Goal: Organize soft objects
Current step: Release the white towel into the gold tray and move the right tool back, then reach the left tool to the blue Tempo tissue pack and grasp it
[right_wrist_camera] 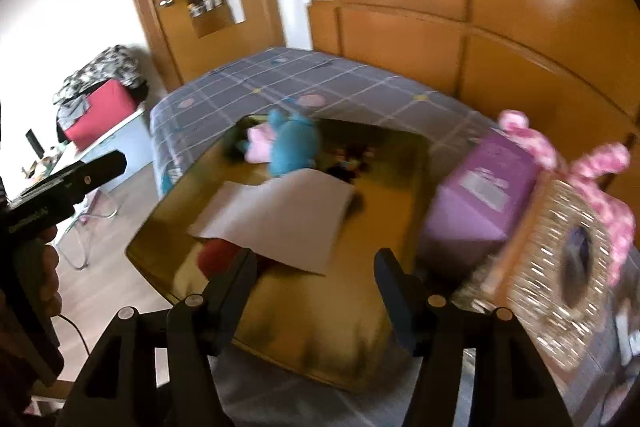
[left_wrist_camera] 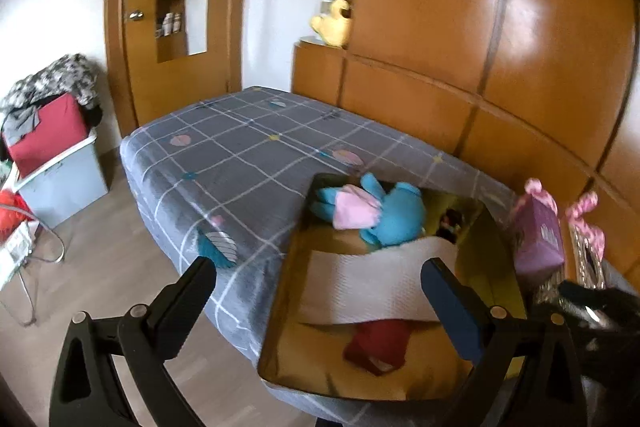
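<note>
The right claw [right_wrist_camera: 316, 267] hangs released and empty above the near end of an open cardboard box [right_wrist_camera: 168, 227] on the bed [right_wrist_camera: 360, 83]. The left claw [left_wrist_camera: 320, 283], also spread wide and empty, hovers over the same box. Inside, at twelve o'clock, lies a fuzzy blue plush toy [right_wrist_camera: 294, 145] with pink fabric; nearer, a pale flat cloth [right_wrist_camera: 280, 219] covers something red [right_wrist_camera: 218, 255]. At two o'clock stand a smooth purple carton [right_wrist_camera: 476, 203] and a glittery tissue cover [right_wrist_camera: 560, 259] with pink bows. Judging by this, one item is stowed; next calls for reaching another soft item.
</note>
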The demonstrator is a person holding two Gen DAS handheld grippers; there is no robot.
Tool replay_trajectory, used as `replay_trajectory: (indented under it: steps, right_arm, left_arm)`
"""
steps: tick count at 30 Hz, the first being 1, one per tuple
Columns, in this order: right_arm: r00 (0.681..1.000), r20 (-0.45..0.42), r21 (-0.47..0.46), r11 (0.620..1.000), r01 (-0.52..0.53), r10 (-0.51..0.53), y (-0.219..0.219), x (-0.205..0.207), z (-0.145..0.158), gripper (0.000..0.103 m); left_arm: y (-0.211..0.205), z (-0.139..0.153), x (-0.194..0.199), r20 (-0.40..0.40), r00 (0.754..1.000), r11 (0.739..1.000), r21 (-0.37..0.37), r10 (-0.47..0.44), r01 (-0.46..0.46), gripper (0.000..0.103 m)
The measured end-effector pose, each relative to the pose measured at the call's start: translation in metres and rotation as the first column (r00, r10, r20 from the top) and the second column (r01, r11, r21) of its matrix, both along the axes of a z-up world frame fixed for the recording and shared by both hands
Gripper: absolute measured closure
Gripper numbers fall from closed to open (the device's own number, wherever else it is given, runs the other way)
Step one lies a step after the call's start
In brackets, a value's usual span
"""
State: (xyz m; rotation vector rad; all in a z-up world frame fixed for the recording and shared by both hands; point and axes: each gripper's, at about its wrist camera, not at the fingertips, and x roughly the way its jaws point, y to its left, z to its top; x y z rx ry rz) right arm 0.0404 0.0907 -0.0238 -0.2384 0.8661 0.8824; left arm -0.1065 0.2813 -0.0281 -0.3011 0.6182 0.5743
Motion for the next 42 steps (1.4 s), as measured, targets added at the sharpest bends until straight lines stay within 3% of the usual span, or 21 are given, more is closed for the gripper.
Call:
replay_trajectory:
  steps: [10,15,23,31,37,42]
  right_arm:
    - [0.98,0.035,0.023,0.98,0.197,-0.198,-0.087,0.017,0.011,0.04]
    - [0.951,0.04,0.023,0.952,0.306,-0.307,-0.134,0.031,0.01,0.04]
    - [0.89,0.084,-0.008,0.893,0.45,-0.448,-0.205,0.049,0.013,0.04]
    - [0.78,0.105,-0.031,0.782,0.623,-0.617,-0.297,0.071,0.015,0.04]
    - [0.678,0.109,-0.05,0.677,0.734,-0.727,-0.362,0.084,0.006,0.04]
    - [0.539,0.093,-0.043,0.538,0.842,-0.837,-0.413,0.085,-0.015,0.04]
  left_arm:
    - [-0.051,0.001,0.02,-0.044,0.988,0.986,0.06,-0.151,0.153,0.0]
    - [-0.072,0.005,0.031,-0.051,0.976,0.974,0.071,-0.212,0.216,0.0]
    - [-0.118,0.018,0.053,-0.061,0.935,0.927,0.12,-0.351,0.356,0.0]
    - [-0.171,0.029,0.075,-0.058,0.868,0.854,0.157,-0.493,0.496,0.0]
    - [-0.211,0.03,0.09,-0.073,0.796,0.782,0.151,-0.601,0.604,0.0]
    - [-0.249,0.033,0.104,-0.089,0.722,0.709,0.14,-0.686,0.691,0.0]
